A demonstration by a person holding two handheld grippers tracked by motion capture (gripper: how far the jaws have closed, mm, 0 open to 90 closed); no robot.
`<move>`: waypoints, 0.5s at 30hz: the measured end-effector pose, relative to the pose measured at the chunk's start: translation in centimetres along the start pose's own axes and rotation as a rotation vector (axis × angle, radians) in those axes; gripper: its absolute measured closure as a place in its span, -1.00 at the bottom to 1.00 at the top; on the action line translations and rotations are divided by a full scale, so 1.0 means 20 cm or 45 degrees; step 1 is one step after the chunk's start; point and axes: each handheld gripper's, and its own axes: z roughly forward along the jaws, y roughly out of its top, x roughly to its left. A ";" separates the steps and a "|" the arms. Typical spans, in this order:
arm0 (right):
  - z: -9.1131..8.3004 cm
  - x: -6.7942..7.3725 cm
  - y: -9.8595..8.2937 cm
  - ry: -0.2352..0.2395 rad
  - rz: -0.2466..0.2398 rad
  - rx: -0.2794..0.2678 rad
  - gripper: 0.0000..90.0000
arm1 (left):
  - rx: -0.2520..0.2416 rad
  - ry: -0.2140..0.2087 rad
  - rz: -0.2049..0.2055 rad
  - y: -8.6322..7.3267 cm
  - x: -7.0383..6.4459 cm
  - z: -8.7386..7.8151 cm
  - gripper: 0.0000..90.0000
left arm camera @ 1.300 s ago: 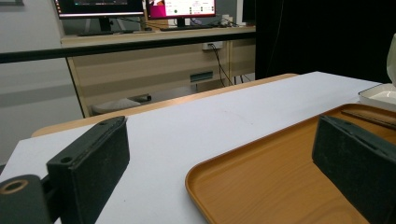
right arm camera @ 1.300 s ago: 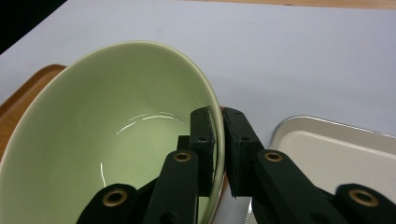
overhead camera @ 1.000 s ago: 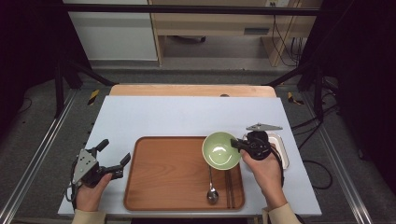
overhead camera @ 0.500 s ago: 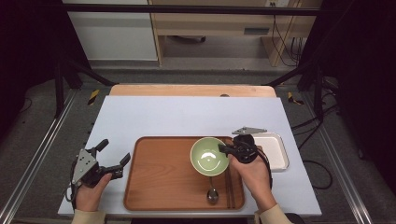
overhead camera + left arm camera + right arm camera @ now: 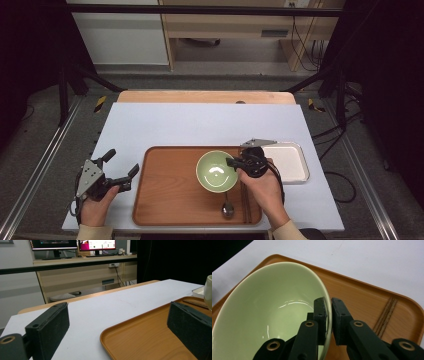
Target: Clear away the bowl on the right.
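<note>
While the right gripper point(image 5: 233, 162) pinches the rim of one green bowl point(image 5: 216, 171), one jaw inside and one outside, the bowl sits over the wooden tray point(image 5: 170, 200). On the tray lie also one spoon point(image 5: 227, 208) and two chopsticks point(image 5: 245, 202). One white dish point(image 5: 287, 162) stands just right of the tray. Left of the tray, the left gripper point(image 5: 121, 167) is wide open, holding nothing. All rests on one pale table point(image 5: 200, 122); monitors point(image 5: 72, 244) stand behind.

left gripper point(image 5: 119, 167): black, grey three-cornered plate | right gripper point(image 5: 231, 162): black, brass-ringed screws | beige sleeves
</note>
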 end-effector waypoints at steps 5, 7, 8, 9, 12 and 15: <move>0.01 0.02 0.00 0.014 0.003 0.006 0.84 | 0.000 0.001 0.001 0.00 0.00 0.00 -0.92; 0.02 0.03 0.00 0.021 -0.002 0.007 0.84 | -0.001 0.002 0.000 0.00 0.00 0.00 -0.91; 0.02 0.03 -0.01 0.022 -0.003 0.009 0.84 | -0.001 0.002 0.000 0.00 0.00 0.00 -0.91; 0.03 0.04 -0.01 0.025 -0.005 0.011 0.84 | -0.001 0.002 0.000 0.00 0.00 0.00 -0.92; 0.04 0.05 -0.01 0.035 -0.014 0.013 0.84 | -0.001 0.001 0.001 0.00 0.00 0.00 -0.91; 0.04 0.06 -0.01 0.043 -0.012 0.021 0.84 | 0.000 0.002 0.001 0.00 0.00 0.00 -0.91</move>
